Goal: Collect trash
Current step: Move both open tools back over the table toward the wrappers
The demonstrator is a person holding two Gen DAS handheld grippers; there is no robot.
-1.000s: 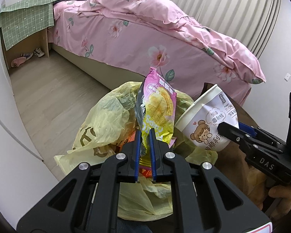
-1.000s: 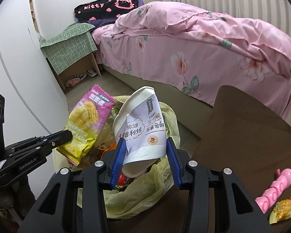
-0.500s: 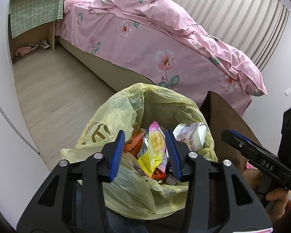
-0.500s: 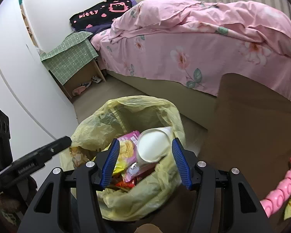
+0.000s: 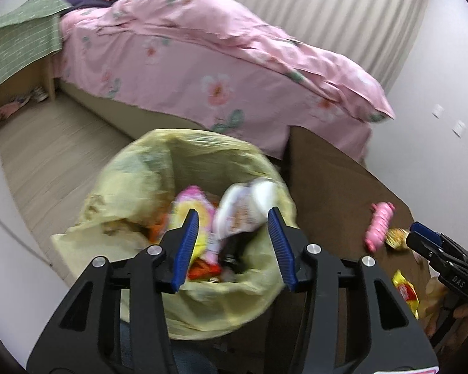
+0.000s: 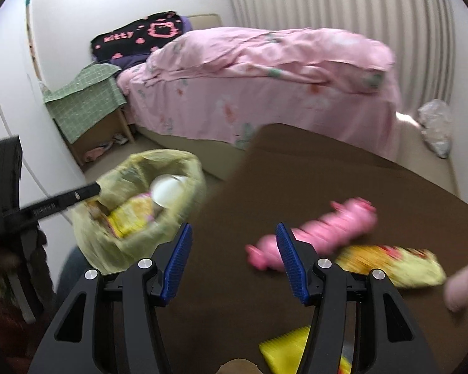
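Yellow trash bag (image 5: 184,168) now holds the chip packet (image 5: 192,208) and white cup (image 5: 249,202) just released; both tongs, left (image 5: 232,246) and right (image 6: 234,261), gape empty, the right swung over the tabletop (image 6: 327,180) toward blurred, probably remaining wrappers (image 6: 390,265).

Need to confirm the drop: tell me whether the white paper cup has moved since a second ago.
Yes. The white paper cup has gone from between the right gripper's pads down into the yellow trash bag.
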